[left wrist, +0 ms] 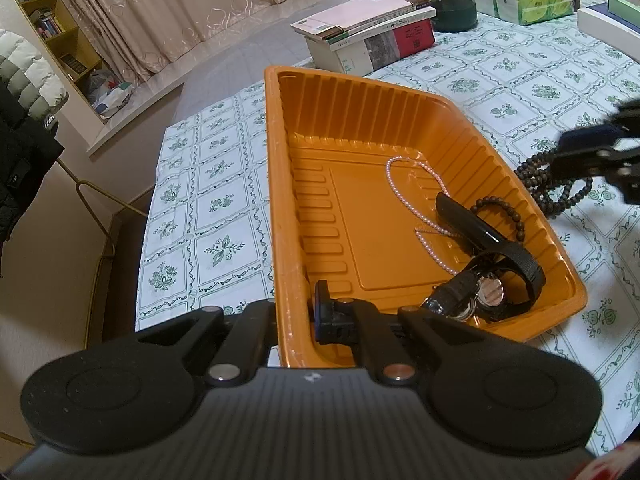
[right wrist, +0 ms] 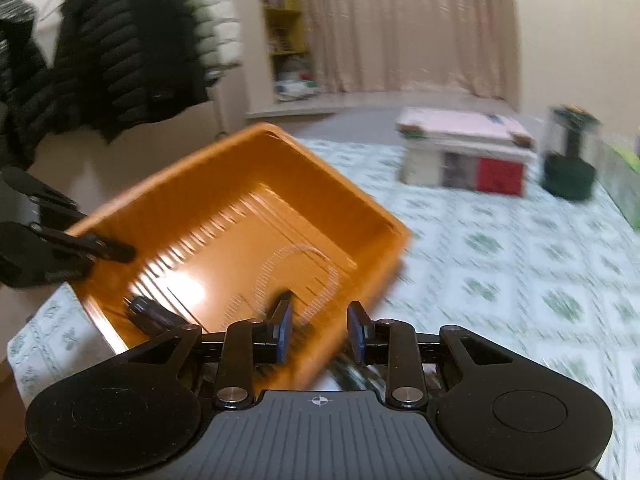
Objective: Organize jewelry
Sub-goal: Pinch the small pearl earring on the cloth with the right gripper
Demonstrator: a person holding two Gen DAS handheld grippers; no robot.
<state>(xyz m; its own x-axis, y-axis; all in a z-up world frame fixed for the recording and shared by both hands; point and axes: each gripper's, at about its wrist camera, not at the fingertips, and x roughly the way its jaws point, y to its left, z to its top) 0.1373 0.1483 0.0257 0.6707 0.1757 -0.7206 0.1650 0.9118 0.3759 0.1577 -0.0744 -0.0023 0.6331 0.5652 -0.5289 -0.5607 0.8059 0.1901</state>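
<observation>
We steady orange tray (left wrist: 280, 200) on floral tablecloth (left wrist: 208, 208): left gripper (left wrist: 316, 316) clenched on tray's near wall. Inside tray: pearl necklace (left wrist: 404, 208), small bead bracelet (left wrist: 500, 212), black watch (left wrist: 492, 264). Dark bead string (left wrist: 548, 184) lies just outside tray's right wall, right gripper (right wrist: 318, 330) over it, fingers parted, grasping nothing. Judged step: fetching that string. Next: clamp on beads, lift over wall, drop inside tray.
</observation>
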